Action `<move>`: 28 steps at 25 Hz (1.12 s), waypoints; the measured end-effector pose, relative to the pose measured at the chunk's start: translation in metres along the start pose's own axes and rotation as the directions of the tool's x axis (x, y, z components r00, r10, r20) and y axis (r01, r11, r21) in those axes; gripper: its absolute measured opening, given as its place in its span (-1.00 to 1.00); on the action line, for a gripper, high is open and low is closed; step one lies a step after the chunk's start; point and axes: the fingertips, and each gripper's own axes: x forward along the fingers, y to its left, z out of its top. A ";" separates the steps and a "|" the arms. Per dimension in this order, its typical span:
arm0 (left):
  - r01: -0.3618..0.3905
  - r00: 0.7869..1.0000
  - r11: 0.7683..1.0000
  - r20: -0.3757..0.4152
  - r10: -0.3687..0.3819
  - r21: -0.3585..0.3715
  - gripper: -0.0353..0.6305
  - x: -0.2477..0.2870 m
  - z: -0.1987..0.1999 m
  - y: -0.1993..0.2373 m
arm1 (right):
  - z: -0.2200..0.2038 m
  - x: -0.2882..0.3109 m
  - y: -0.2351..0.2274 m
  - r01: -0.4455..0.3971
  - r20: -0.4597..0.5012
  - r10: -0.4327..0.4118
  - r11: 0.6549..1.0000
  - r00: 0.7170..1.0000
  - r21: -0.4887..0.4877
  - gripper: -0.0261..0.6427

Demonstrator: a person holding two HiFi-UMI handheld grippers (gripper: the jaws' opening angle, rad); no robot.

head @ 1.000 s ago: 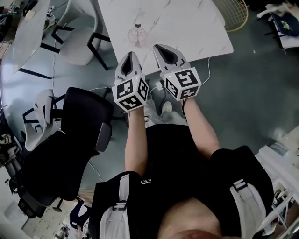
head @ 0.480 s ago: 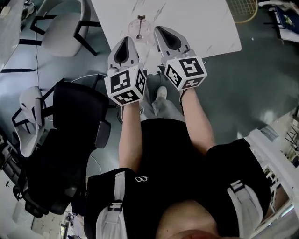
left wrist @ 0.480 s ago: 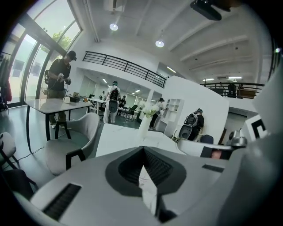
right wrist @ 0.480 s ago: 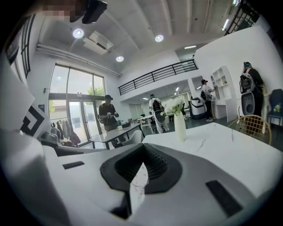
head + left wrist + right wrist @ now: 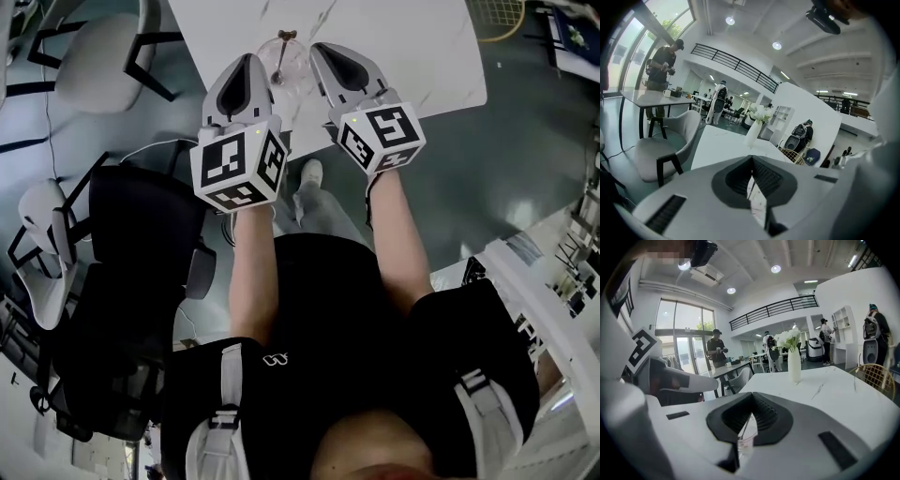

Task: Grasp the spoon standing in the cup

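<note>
A clear cup (image 5: 289,75) stands near the front edge of the white marble table (image 5: 403,47), with a spoon (image 5: 281,54) upright in it. My left gripper (image 5: 248,58) is just left of the cup and my right gripper (image 5: 322,47) just right of it, so the cup sits between their tips. Both are shut with nothing held. In the right gripper view the cup (image 5: 744,442) and spoon handle (image 5: 743,425) show through the slit below the closed jaws of the right gripper (image 5: 752,394). In the left gripper view the left gripper (image 5: 752,158) has its jaws meeting at the tip.
A white vase of flowers (image 5: 794,363) stands farther along the table. A black office chair (image 5: 122,281) is at my left and a grey chair (image 5: 94,56) by the table's left side. A wicker chair (image 5: 497,14) sits beyond the table's right end. People stand in the background.
Both grippers have moved forward over the table's front edge, and the cup with the spoon now lies between their tips. Both stayed shut.
</note>
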 end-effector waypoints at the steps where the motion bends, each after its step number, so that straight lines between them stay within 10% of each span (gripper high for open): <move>1: -0.001 1.000 1.000 -0.012 0.001 -0.004 -0.86 0.003 -0.003 0.003 | -0.001 0.004 0.000 -0.005 -0.008 0.005 1.000 1.000 -0.006 -0.90; 15: -0.012 0.992 1.000 -0.127 0.014 0.014 -0.86 0.042 -0.018 0.047 | -0.027 0.062 0.002 -0.150 -0.117 0.153 0.988 0.981 0.037 -0.37; 28: -0.051 0.992 0.999 -0.119 0.049 -0.009 -0.86 0.042 -0.014 0.065 | -0.045 0.063 -0.003 -0.182 -0.161 0.183 0.983 0.970 0.019 -0.72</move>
